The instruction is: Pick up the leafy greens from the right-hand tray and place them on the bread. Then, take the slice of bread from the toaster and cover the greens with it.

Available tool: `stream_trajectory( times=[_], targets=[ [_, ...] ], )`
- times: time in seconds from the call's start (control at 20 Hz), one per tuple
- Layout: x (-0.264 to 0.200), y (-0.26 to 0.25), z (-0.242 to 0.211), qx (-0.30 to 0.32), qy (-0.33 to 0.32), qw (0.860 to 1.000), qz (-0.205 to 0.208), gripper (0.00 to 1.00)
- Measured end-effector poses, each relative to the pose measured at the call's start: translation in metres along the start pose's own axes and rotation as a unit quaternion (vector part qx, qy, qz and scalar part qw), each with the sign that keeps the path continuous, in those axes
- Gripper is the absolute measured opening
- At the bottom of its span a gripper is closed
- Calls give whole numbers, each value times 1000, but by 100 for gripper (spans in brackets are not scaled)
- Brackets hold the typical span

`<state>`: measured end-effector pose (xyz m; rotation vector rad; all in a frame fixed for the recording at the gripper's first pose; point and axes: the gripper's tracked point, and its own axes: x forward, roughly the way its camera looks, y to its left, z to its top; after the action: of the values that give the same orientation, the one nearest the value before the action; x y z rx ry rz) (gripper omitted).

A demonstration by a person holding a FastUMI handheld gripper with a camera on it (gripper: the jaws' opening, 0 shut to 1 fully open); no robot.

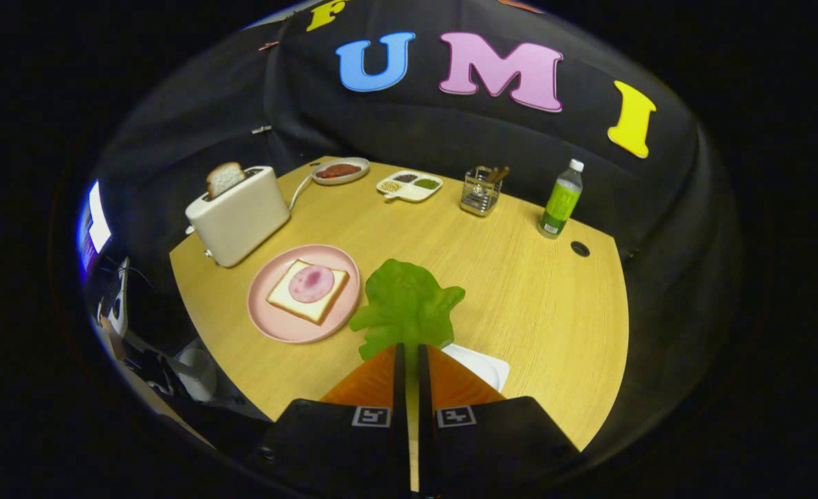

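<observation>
The gripper (409,350) pinches a crinkled, bright green lettuce leaf (406,308) between both orange fingers (374,381), beside the pink plate (270,315).

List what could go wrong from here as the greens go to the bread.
The gripper pinches the leafy greens by one edge only, so the leaf may slip out or flop on the way. The bread sits off to the side on the pink plate; the leaf could land partly off it or nudge the ham slice.
</observation>
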<state>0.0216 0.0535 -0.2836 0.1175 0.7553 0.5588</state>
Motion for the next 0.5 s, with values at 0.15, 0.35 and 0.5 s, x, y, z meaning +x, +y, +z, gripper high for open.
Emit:
stream_trajectory(
  times=[0.15,0.35,0.5],
  targets=[
    [-15,40,33,1,-28,999,18,10],
    [-22,96,78,-7,-61,997,50,9],
    [-4,129,89,-28,-52,996,66,9]
  ],
)
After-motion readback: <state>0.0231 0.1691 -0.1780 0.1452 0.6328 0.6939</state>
